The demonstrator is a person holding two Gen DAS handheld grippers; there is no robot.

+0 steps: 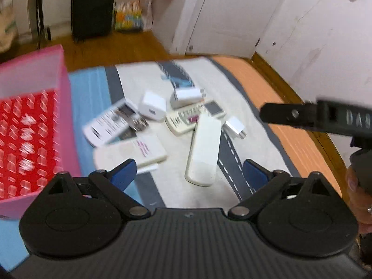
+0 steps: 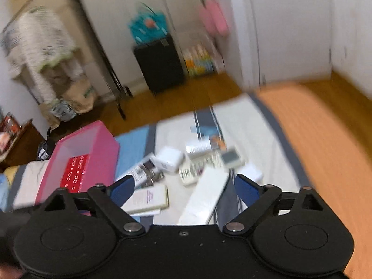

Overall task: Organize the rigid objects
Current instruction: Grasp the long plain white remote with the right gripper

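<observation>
- The left tongs stand wide open and empty above the bed; the right tongs are likewise spread and carry nothing.
- Just ahead of both lies the pile to be sorted: a long white remote nearest, a flat cream remote left of it, a buttoned remote, white chargers and a printed box beyond.
- The pink bin sits left of the left tongs, its red studded bottom bare (probably where the pile should go).
- To do this step well, I judge: pick one item at the pile's edge, likely the long white remote, square the fingers across its narrow width, and close only once the blur of motion settles.
- The left view alone shows the other tongs from the side, at right; the right view alone shows the bin whole and the cluttered room corner left of it.
</observation>
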